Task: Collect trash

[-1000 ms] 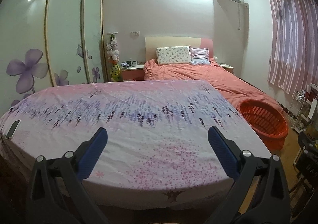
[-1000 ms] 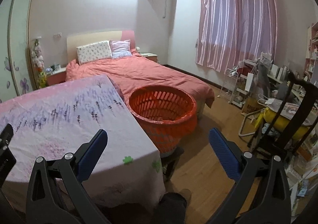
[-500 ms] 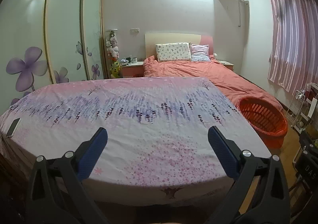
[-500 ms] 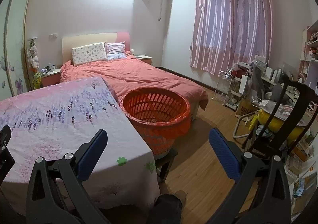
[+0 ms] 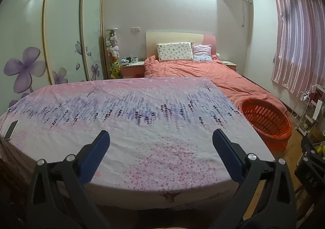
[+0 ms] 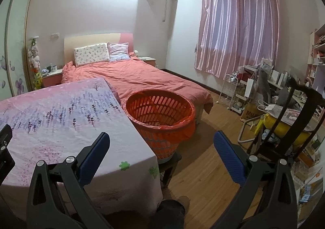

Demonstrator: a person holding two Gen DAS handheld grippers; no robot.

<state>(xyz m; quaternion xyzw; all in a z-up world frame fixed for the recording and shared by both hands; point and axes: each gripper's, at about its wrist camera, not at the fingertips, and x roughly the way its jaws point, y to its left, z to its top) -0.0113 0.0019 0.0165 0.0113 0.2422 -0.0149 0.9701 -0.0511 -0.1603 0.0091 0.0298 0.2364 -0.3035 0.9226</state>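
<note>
Left wrist view looks across a worktop (image 5: 142, 119) covered in a pink and lavender flowered cloth, and no piece of trash shows anywhere on that cloth. The only loose thing on it is a phone (image 5: 11, 129) at the worktop's far left edge, which does not look like rubbish. The left gripper (image 5: 160, 143) hangs over the near edge of the worktop with its jaws spread wide and nothing between them.

In the right wrist view the right gripper (image 6: 161, 144) is likewise released and empty, held off the right corner of the worktop above the wooden floor (image 6: 203, 178). The orange basket (image 6: 160, 119), lined with an orange bag, stands just beside the right edge of the worktop on a low dark stool; this is the likely place for the trash. Something pale lies low inside the basket, but it is too dim to say what it is or how much is there.

As a judgement, the worktop part of the job looks finished or nearly so: the surface is bare of litter and both tools are free. What may be left lies well to the right of the worktop, where a cluttered shelf area (image 6: 274, 94) holds bags and papers; whether any of that counts as trash cannot be told from here.
</note>
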